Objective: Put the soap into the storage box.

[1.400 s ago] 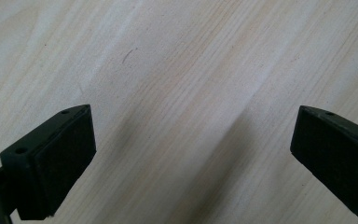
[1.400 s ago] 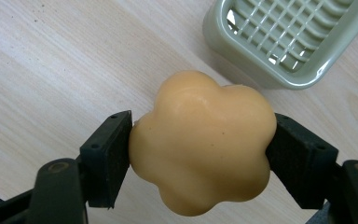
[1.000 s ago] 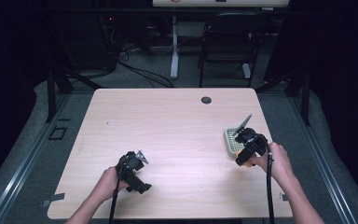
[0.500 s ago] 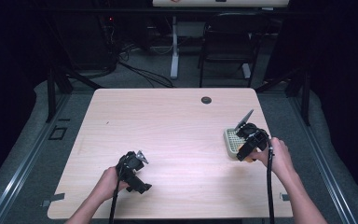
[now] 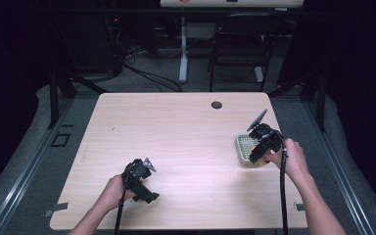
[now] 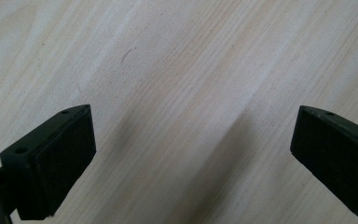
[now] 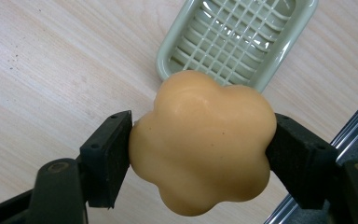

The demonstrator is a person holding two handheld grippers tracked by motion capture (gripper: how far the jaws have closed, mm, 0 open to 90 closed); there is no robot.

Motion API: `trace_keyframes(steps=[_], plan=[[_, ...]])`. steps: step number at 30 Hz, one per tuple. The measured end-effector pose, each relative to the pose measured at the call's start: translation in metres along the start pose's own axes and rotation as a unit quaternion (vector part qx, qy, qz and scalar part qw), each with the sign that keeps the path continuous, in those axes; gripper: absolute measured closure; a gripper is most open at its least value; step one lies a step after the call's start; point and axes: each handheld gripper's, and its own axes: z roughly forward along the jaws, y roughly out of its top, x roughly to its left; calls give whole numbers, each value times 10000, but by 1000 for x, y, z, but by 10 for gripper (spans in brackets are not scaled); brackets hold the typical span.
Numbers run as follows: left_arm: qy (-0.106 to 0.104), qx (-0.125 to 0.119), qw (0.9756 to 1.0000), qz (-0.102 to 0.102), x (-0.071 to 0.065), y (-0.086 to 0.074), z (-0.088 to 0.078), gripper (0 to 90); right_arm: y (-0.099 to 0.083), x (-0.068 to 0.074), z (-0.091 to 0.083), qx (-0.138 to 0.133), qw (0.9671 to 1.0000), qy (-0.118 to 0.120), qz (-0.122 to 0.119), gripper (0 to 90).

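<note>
Now the right gripper clamps the flower-shaped soap just above the near edge of the green dish, so the placing step looks in hand and next calls for carrying it over the grid and releasing, while the left gripper rests wide open over the bare table.

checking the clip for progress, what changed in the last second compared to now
Very little changed. The right gripper, still shut on the orange flower-shaped soap, shifted slightly along the near edge of the green soap dish; the soap stays held above the table, not in the dish. The left gripper kept its place near the front of the table, jaws wide open with nothing between them. The dish did not move.
</note>
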Motion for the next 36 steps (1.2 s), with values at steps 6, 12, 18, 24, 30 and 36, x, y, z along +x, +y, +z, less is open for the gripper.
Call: trace_keyframes(steps=[6, 12, 18, 24, 30, 36], plan=[[-6, 3, 10000, -6, -1, 0, 0, 0, 4, -2, -2, 27, 10000, -2, 27, 269], [-6, 2, 10000, 4, 0, 1, 0, 0, 10, -4, -2, 72, 10000, -50, -20, 269], [-5, -2, 10000, 4, 0, 1, 0, 0, 18, -7, 0, 110, 9999, -116, -61, 269], [-10, -5, 10000, 4, 0, 1, 0, 0, 23, -9, 6, 49, 9999, -102, 35, 269], [-15, -8, 10000, -2, 0, 1, 0, 0, 29, -10, 12, 59, 9999, -131, 21, 269], [-15, -11, 10000, -10, 0, 1, 0, 0, 35, -12, 15, 158, 9997, -162, -18, 269]])
